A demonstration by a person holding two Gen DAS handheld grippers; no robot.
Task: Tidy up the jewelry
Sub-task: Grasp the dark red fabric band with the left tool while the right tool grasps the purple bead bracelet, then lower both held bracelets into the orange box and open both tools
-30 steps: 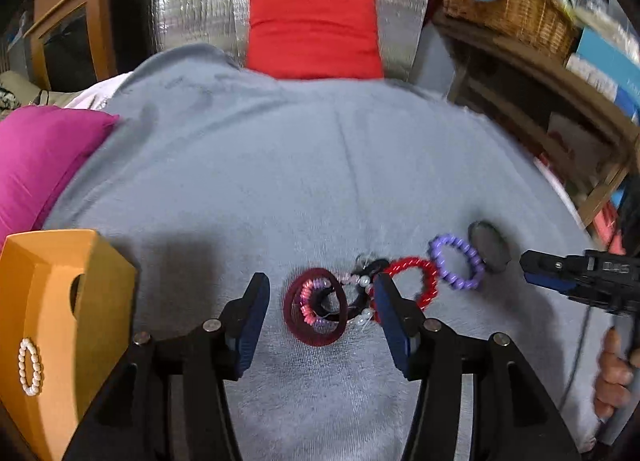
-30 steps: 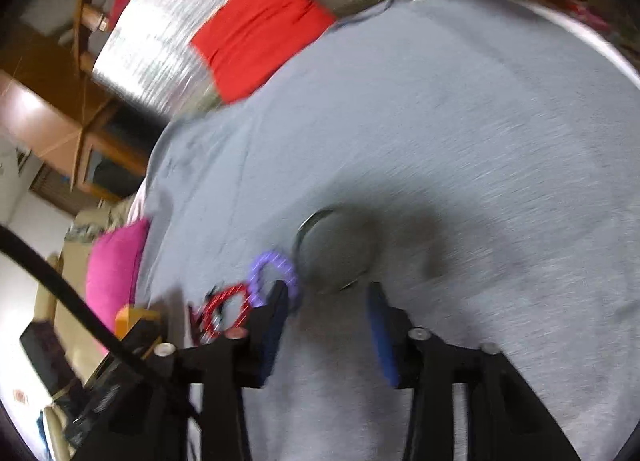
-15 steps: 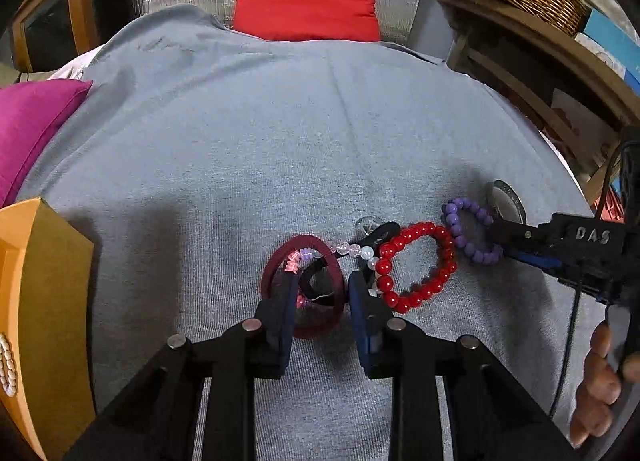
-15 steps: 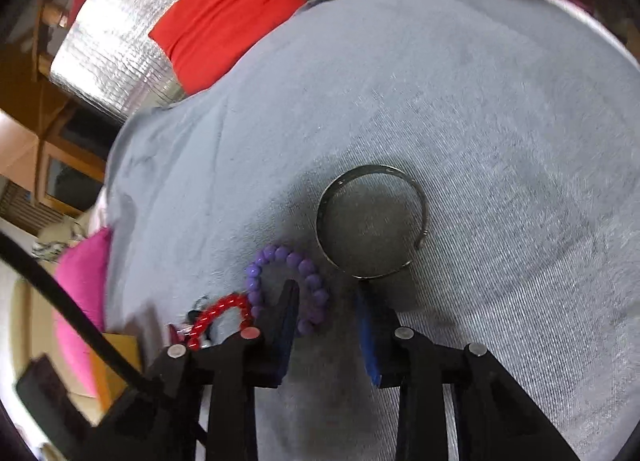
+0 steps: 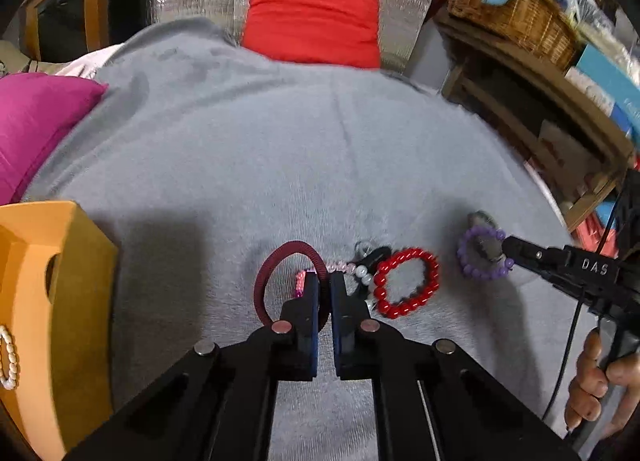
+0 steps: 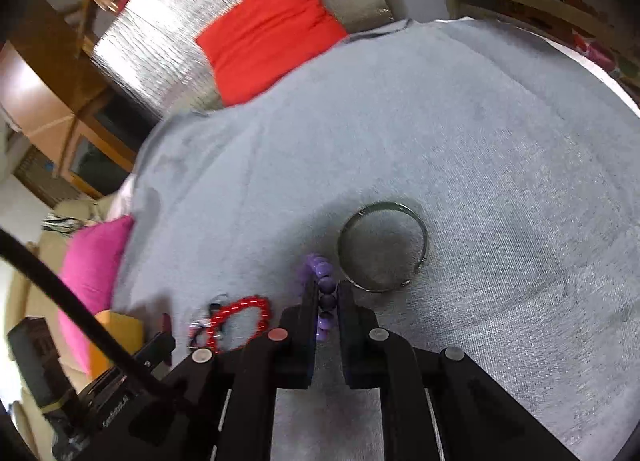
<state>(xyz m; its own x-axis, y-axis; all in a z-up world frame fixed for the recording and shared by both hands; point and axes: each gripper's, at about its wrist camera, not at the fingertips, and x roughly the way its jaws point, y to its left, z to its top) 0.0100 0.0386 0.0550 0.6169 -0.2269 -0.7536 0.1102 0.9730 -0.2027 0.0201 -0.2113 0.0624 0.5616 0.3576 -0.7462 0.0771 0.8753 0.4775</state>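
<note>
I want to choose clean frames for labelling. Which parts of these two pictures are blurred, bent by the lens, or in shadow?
Left wrist view: strong fisheye bending at the edges, the wicker basket streaked, a dark shadow on the grey cloth beside the orange box. Right wrist view: tilted, the red cushion smeared, the metal bangle fairly sharp.

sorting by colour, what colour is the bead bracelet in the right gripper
Purple bead bracelet; clearest in the right wrist view.
</note>
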